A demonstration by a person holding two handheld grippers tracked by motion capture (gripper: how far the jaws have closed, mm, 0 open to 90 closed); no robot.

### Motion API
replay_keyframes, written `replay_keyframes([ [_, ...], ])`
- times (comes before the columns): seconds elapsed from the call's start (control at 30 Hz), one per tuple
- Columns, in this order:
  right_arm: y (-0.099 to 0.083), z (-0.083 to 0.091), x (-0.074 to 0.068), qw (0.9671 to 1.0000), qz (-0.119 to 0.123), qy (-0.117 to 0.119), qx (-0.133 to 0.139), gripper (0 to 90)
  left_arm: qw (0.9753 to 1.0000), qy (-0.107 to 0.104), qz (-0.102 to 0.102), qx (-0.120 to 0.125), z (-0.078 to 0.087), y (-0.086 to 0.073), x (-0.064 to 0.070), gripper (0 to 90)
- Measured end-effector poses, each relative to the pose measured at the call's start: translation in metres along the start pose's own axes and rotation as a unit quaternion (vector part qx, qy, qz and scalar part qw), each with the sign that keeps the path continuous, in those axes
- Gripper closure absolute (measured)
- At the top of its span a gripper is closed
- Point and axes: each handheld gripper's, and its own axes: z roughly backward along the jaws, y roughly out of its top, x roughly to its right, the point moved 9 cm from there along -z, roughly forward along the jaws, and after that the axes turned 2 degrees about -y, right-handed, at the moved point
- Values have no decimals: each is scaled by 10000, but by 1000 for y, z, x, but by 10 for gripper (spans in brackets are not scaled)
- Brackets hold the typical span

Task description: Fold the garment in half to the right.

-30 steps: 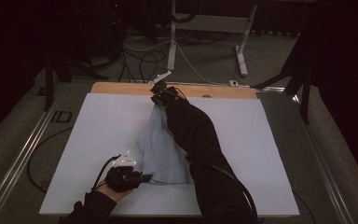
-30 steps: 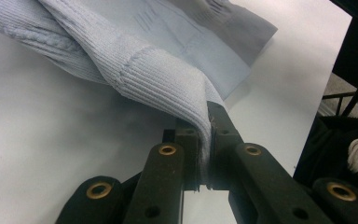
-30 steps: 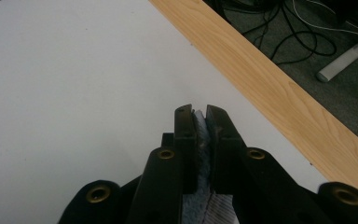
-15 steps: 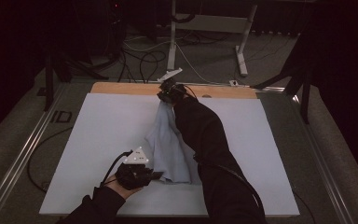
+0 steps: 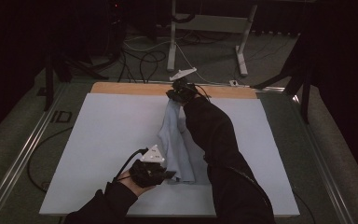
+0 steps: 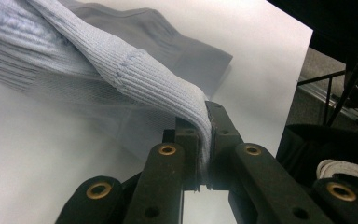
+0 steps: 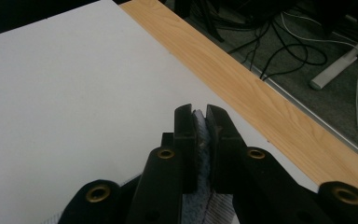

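Between the two sets of jaws lay a pale blue knit garment (image 5: 179,144), stretched lengthwise over the white table (image 5: 107,140). It looked light, soft and limp, a thing that would sag and stretch rather than hold any shape, so I judged the firm ribbed edges the best places to take hold.

The left gripper (image 6: 209,140) had done so: its jaws were pinched tight on a ribbed cuff (image 6: 168,86), which rose away from them up and to the left while the rest of the cloth trailed flat behind. The right gripper (image 7: 201,135), at the far end, had its jaws nearly closed on a thin fold of the same blue knit. Just beyond those jaws ran the table's wooden edge strip (image 7: 242,79), with cables (image 7: 284,46) on the floor past it.
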Motion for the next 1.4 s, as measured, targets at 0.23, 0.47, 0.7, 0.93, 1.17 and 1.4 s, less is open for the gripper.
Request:
replay_keyframes([
  [0.23, -10, 7, 10, 10000, -60, 12, 44, 840, 9999, -75, -107, -91, -18, 10, 7, 861],
  [0.47, -17, 11, 16, 9999, -62, 43, 140, 840, 9996, -140, -205, -148, -35, 20, 14, 861],
  [0.7, -27, 12, 22, 9997, -91, 102, 185, 839, 9994, -179, -228, -165, -50, 25, 17, 861],
  [0.93, -36, 13, 30, 9993, -194, 248, 212, 837, 9991, -95, -301, -281, -68, 25, 18, 860],
  [1.17, -48, 9, 36, 9994, -215, 269, 66, 835, 9988, -3, -296, -392, -88, 26, 19, 860],
  [1.4, -58, 4, 42, 9993, -198, 322, -58, 828, 9986, 63, -261, -456, -103, 25, 17, 860],
])
